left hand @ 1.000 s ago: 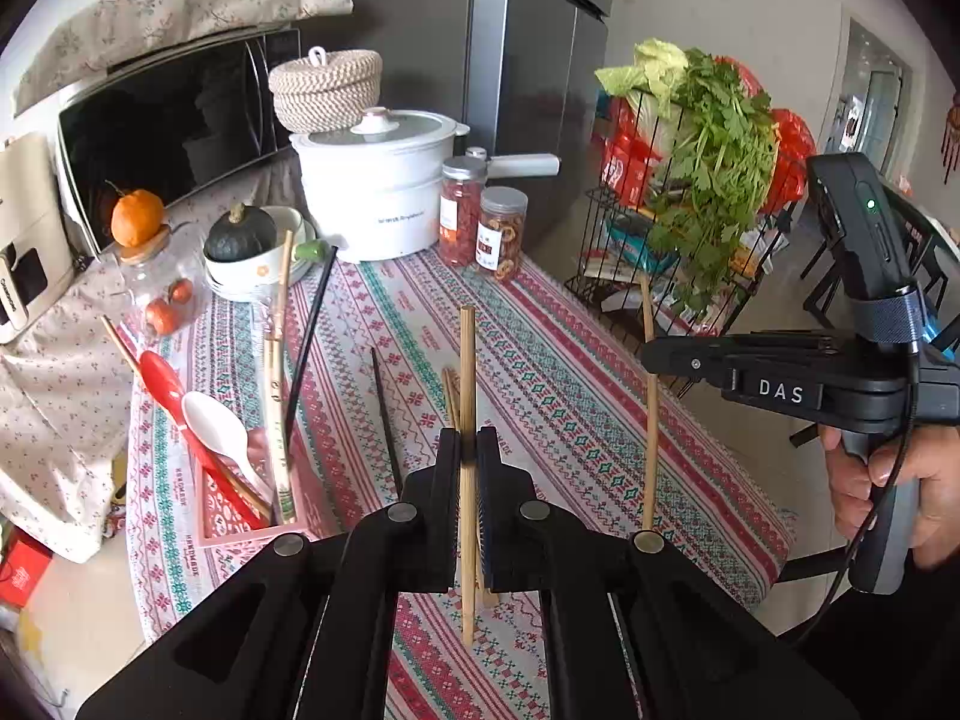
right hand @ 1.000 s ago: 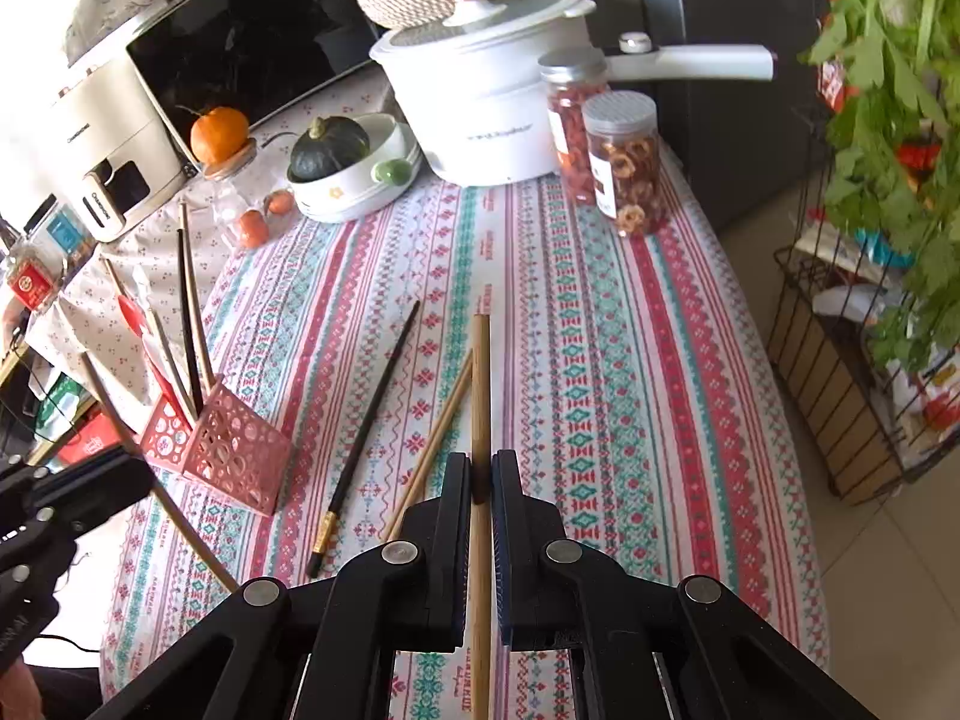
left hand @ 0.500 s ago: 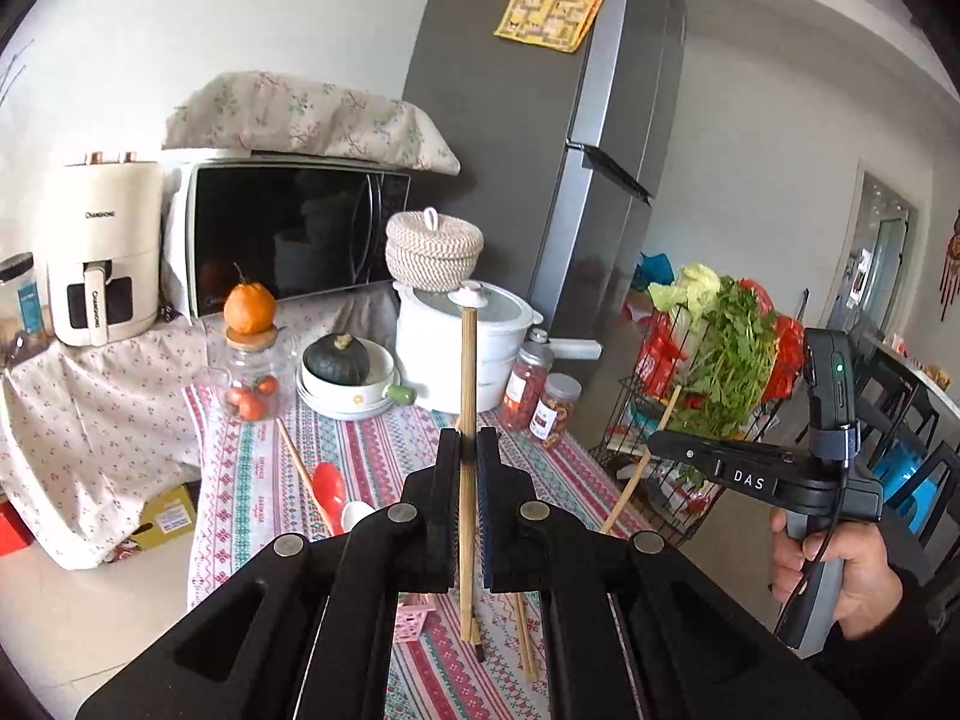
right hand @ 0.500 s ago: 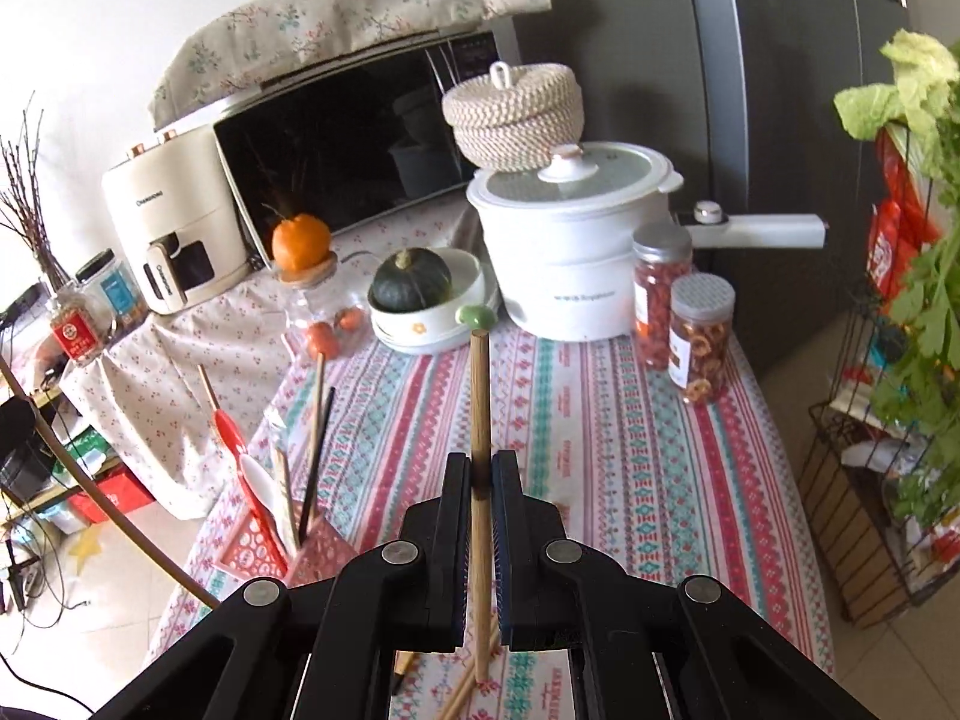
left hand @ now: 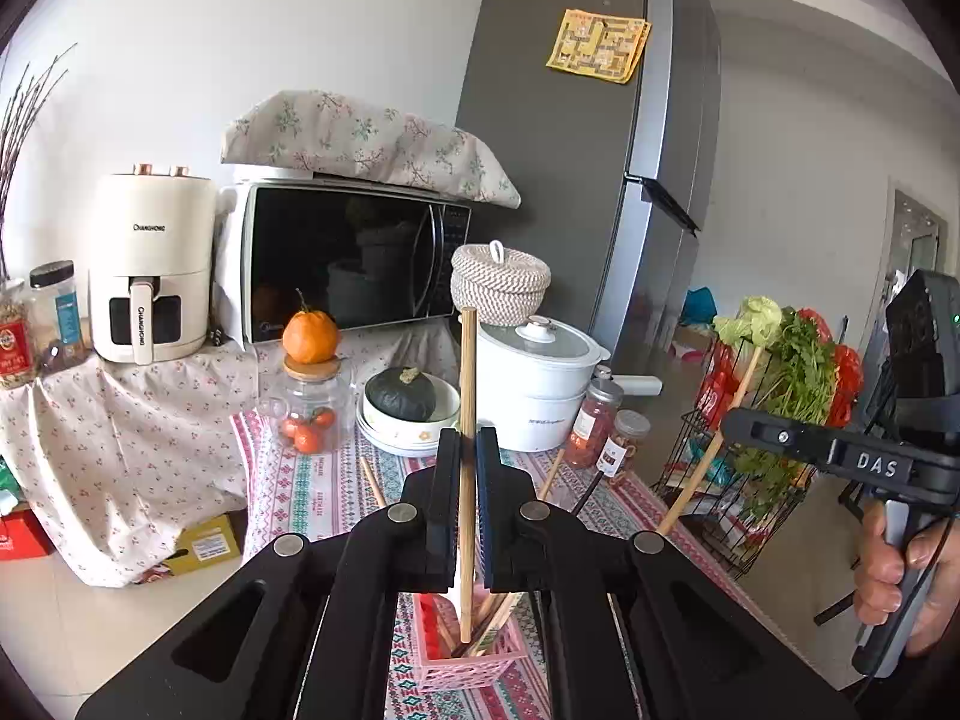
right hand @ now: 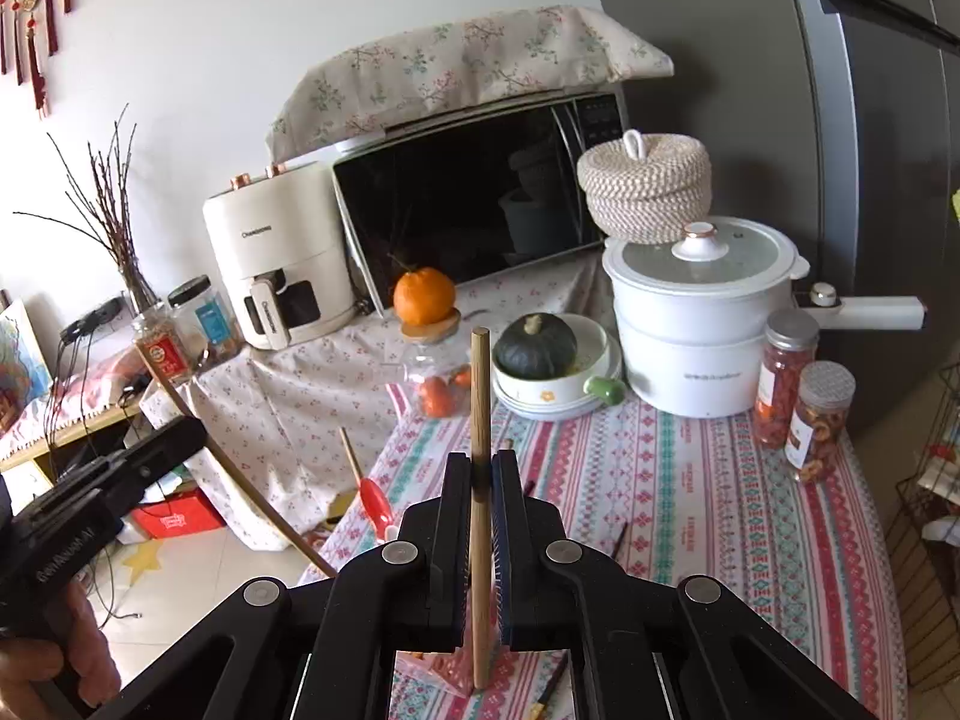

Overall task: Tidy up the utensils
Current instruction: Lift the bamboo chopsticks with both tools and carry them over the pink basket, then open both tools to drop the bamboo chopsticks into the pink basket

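Observation:
My left gripper (left hand: 468,450) is shut on a wooden chopstick (left hand: 467,396) held upright, its lower tip inside the pink utensil basket (left hand: 462,663) below the jaws. The basket holds several utensils. My right gripper (right hand: 481,468) is shut on another wooden chopstick (right hand: 480,396), also upright, its lower tip just above the pink basket (right hand: 447,669). The right gripper also shows in the left wrist view (left hand: 735,420) at the right, and the left gripper in the right wrist view (right hand: 192,429) at the left. A dark chopstick (right hand: 549,693) lies on the tablecloth.
On the striped tablecloth (right hand: 690,480) stand a white pot (right hand: 696,330), two spice jars (right hand: 804,396), a bowl with a squash (right hand: 540,354) and a glass jar topped by an orange (right hand: 429,324). Microwave (left hand: 354,264) and air fryer (left hand: 153,270) stand behind. A wire vegetable rack (left hand: 750,450) is at the right.
Both grippers tilted up from looking down at the table to looking level. The left chopstick came down into the pink basket; the right chopstick came over the basket.

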Action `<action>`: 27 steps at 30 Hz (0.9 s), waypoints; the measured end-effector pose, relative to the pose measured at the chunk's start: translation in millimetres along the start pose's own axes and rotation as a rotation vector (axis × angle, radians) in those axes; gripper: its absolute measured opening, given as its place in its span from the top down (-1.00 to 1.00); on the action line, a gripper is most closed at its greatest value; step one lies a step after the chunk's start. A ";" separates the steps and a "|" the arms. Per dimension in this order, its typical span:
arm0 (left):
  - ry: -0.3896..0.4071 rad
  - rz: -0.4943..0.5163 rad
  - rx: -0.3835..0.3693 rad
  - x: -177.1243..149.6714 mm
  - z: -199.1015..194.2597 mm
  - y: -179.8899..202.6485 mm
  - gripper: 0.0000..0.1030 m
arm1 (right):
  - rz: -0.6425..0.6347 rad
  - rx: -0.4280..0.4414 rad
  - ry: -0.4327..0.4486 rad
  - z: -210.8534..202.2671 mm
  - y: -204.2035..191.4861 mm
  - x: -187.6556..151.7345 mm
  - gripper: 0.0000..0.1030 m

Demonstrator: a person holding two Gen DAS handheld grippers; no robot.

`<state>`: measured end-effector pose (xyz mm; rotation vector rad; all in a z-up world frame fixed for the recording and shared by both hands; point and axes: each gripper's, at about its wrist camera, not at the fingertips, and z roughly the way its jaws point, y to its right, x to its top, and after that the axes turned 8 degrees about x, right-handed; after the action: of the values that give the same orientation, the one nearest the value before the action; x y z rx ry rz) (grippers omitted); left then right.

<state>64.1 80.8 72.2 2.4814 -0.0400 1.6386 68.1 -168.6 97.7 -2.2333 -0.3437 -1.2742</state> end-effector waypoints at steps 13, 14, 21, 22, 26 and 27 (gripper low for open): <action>-0.148 0.060 0.045 -35.2 67.4 0.2 0.90 | 0.019 0.092 0.018 38.9 -12.4 -0.8 0.91; -0.156 0.060 0.045 -37.1 70.8 -0.7 0.90 | 0.019 0.096 0.013 43.1 -12.4 -2.0 0.91; -0.202 -0.003 0.014 -38.2 81.8 -10.6 0.88 | 0.006 0.105 -0.019 67.3 -13.4 -11.3 0.91; -0.205 -0.017 0.011 -36.7 80.3 -12.8 0.87 | 0.005 0.101 -0.029 71.0 -13.6 -13.1 0.91; -0.213 -0.035 0.021 -34.8 71.9 -17.8 0.46 | -0.003 0.100 -0.064 83.9 -15.7 -18.9 0.91; -0.215 -0.042 0.029 -35.2 69.2 -19.6 0.28 | -0.005 0.100 -0.072 87.0 -16.5 -20.3 0.91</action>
<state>115.4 87.1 11.1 2.6508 0.0092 1.3591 112.0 -104.6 50.4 -2.1989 -0.4312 -1.1556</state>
